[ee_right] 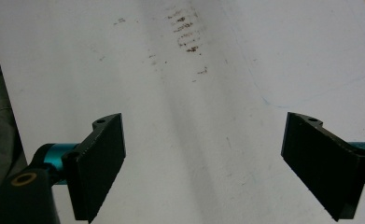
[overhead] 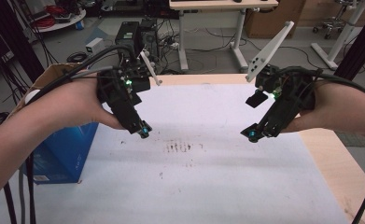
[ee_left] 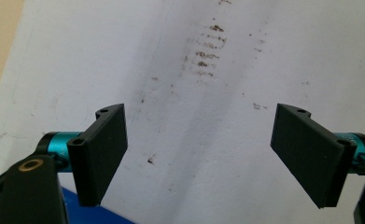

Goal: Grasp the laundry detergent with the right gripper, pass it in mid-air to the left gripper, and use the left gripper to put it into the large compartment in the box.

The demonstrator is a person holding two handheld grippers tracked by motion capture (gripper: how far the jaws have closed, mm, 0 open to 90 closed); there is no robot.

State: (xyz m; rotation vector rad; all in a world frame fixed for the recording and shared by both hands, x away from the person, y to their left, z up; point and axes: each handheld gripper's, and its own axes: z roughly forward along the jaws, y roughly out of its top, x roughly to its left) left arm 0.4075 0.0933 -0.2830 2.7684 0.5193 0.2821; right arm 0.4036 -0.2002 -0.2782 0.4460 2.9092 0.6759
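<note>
Holding two grippers over the white sheet (overhead: 208, 186), one in each hand, both tilted down toward the middle. Our left gripper (overhead: 144, 132) sits at about 10 o'clock from the sheet's centre, our right gripper (overhead: 254, 135) at about 2 o'clock, well apart from each other.

Left gripper view: both black jaws spread wide, nothing between them, bare sheet under the gap. Right gripper view: same, jaws wide open, nothing held.

Nearest thing to both tips is one patch of brown smudge marks (overhead: 184, 148) on the sheet, lying between the two grippers, roughly 6 o'clock of the gap. Neither tip touches it. Same patch shows at 12 o'clock in the left gripper view (ee_left: 207, 51) and in the right gripper view (ee_right: 186, 32). A few stray specks around it; too small to count.

Count: two grippers, two forearms, one sheet, one wooden table (overhead: 329, 149), one blue box (overhead: 63, 154) at the table's 9 o'clock edge, one brown cardboard box (overhead: 54, 72) behind it.

One faint blue pen arc (ee_right: 320, 93) at 2 o'clock in the right gripper view.
</note>
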